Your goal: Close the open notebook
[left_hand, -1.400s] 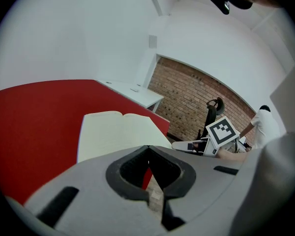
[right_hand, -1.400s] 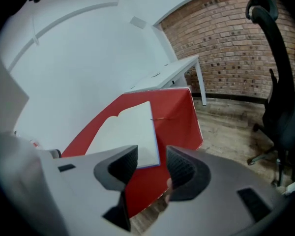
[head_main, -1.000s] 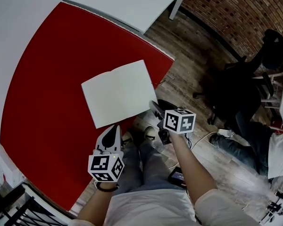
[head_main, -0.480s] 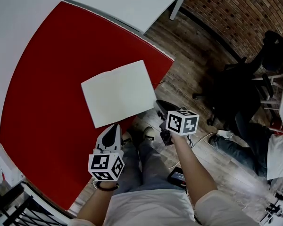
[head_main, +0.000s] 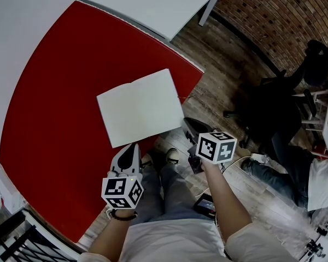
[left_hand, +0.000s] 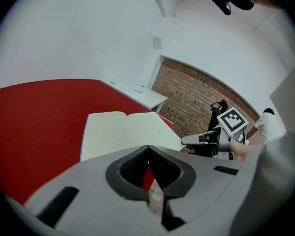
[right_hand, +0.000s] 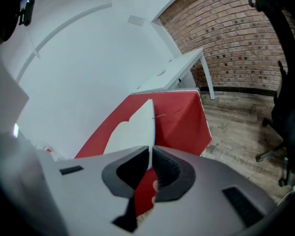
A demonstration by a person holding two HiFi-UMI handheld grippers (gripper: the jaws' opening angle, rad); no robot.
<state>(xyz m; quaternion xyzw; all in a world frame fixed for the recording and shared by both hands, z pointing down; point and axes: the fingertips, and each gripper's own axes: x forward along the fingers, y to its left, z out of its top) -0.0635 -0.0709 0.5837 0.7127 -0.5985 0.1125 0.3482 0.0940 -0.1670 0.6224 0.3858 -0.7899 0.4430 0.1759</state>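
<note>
**Notebook pinched, fold still to do**

Left gripper (left_hand: pixel 148 149), jaws together on nothing, hangs just short of the notebook's (head_main: pixel 141 107) near edge. The right gripper (right_hand: pixel 150 150) has just been closing and now pinches the notebook's right-hand edge. The notebook lies open on the red table (head_main: pixel 49 108), so the whole fold-over seems left to do.

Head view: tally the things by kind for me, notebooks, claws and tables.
Notebooks: 1, the open notebook
Claws: 2, the left claw shut and empty; the right claw has just been closing on the open notebook's edge
Tables: 2, the red table and the white table
Total: 5
</note>
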